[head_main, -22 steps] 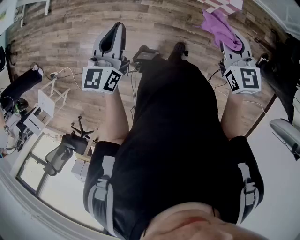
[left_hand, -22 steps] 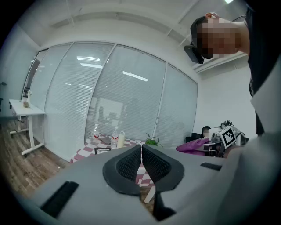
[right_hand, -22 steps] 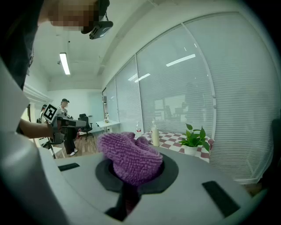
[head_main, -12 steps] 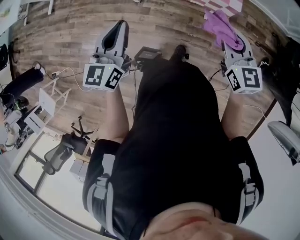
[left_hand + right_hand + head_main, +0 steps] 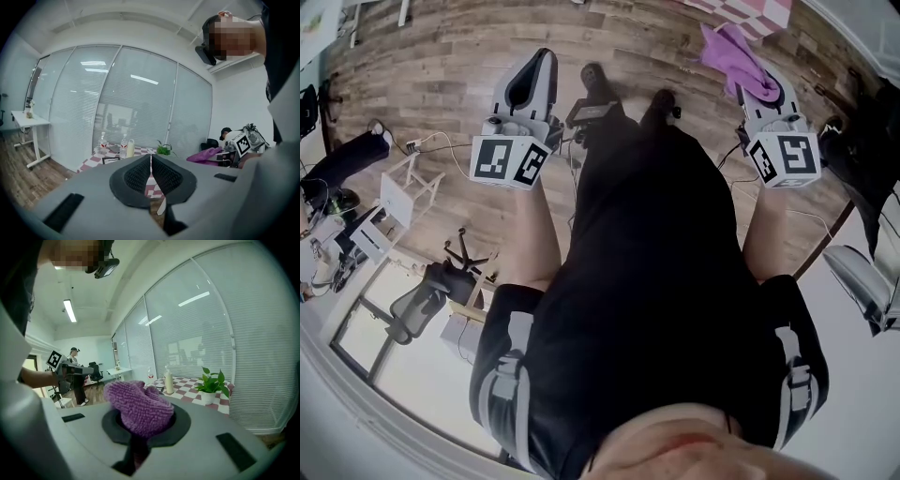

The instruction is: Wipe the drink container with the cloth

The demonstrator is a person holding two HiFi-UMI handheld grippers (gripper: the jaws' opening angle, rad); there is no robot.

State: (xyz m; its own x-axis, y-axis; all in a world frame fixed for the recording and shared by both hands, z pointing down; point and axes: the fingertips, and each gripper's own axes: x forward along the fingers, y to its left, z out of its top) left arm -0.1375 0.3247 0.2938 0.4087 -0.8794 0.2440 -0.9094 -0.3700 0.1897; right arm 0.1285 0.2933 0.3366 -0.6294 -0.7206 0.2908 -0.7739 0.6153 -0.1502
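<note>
My right gripper is shut on a purple cloth, which bulges out of its jaws and hides the fingertips. My left gripper is shut with nothing in it; its ribbed pads meet. Both are held out level in front of the person's body. Far ahead, a cream-coloured drink container stands on a red-and-white checkered table. From the left gripper view the container stands beside two clear bottles. Neither gripper is near it.
A potted plant stands on the table's right part, against a wall of blinds. The floor is wood planks, with cables, a white stand and an office chair at the left. A person in a cap is in the background.
The person has stepped forward: a shoe now shows ahead of the body between the grippers. Both grippers keep their pose, and the cloth stays in the right one.
</note>
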